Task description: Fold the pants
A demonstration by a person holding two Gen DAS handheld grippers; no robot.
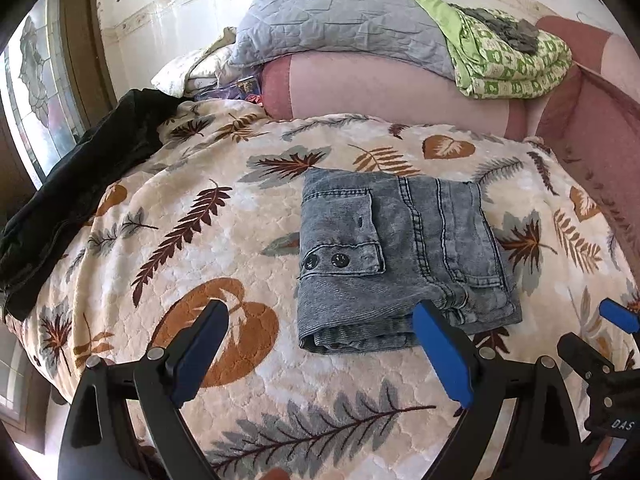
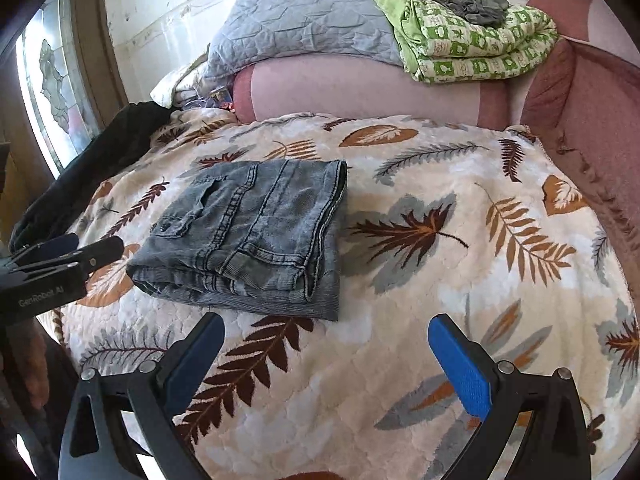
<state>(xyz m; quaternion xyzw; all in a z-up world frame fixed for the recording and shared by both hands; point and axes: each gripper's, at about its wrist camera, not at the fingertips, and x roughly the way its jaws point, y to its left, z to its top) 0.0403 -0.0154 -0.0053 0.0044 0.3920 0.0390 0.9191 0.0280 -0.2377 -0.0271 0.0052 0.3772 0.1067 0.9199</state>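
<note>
On the bed: cream leaf-patterned quilted bedspread, spread flat. Grey washed-denim pants, folded into a compact rectangle, lie mid-bedspread. Left tongs: apart, empty, just short of the bundle's near edge. Right tongs: apart, empty. Folding looks complete; any remaining step is pressing edges square without dragging layers.
</note>
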